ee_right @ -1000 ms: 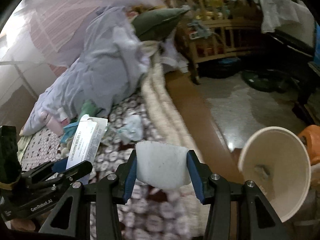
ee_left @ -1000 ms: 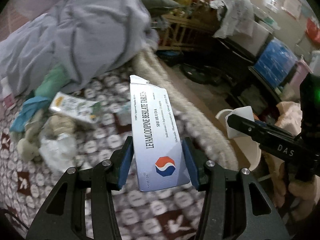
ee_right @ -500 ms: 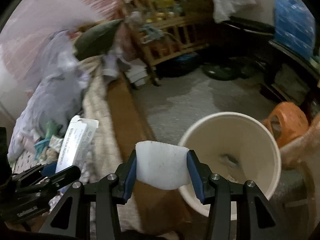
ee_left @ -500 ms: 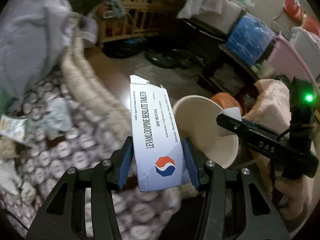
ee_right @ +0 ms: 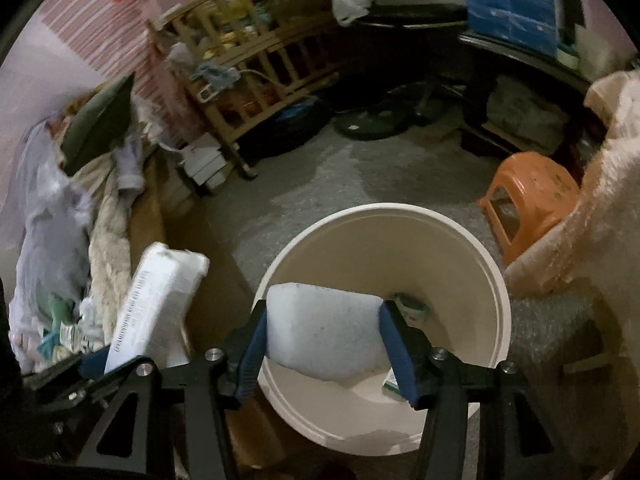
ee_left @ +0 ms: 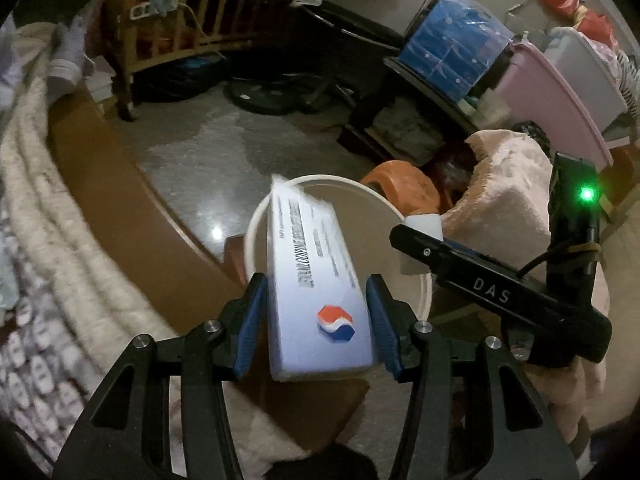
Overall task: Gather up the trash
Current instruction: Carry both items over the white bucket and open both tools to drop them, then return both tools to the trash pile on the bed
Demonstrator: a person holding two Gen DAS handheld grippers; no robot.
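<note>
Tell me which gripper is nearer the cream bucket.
Right. The right gripper, with its white foam piece, hangs over the cream bucket's mouth; the left gripper, with the tablet box, is just short of the rim.

The printed lines on the tablet box (ee_left: 316, 276) are smeared by motion in the left wrist view; only the red-and-blue logo reads clearly. In the right wrist view the same box (ee_right: 156, 304) is blurred too, its lower end hidden behind the left hand-held gripper (ee_right: 92, 364). The white foam piece (ee_right: 324, 332) covers part of the bucket's (ee_right: 500, 280) floor, and the small greenish packets (ee_right: 412, 308) inside it are half hidden behind the pad and too small to identify. The bed clutter (ee_right: 60, 320) at the left edge is cut off and indistinct.
</note>
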